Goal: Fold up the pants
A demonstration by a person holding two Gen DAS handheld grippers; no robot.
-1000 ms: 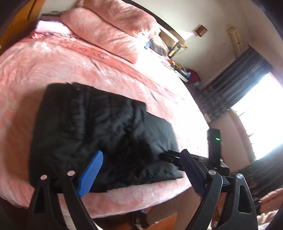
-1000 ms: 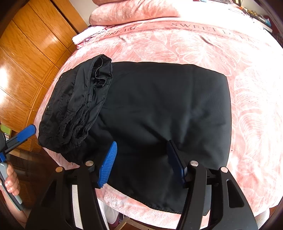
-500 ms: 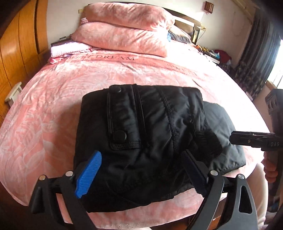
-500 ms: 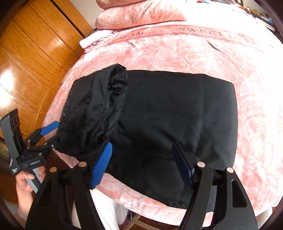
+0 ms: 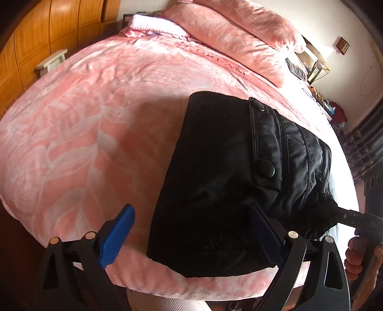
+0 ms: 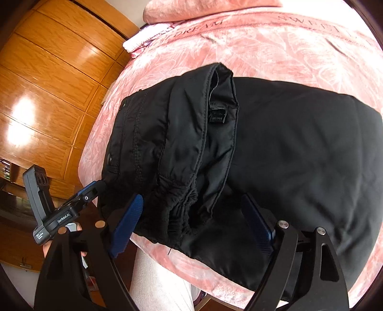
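I drop both wide-open grippers, left [image 5: 191,233] and right [image 6: 195,220] (still opening, ungripped), onto the black pants' [image 6: 299,148] waistband [image 6: 182,210] at the bed's [image 5: 95,124] near edge.

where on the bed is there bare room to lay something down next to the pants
The widest bare patch of pink bedspread lies between the black pants, the wooden wardrobe side and the pillows. A narrower strip runs beyond the pants toward the printed lettering. The near bed edge is crowded: the pants overlap it and both grippers hover there.
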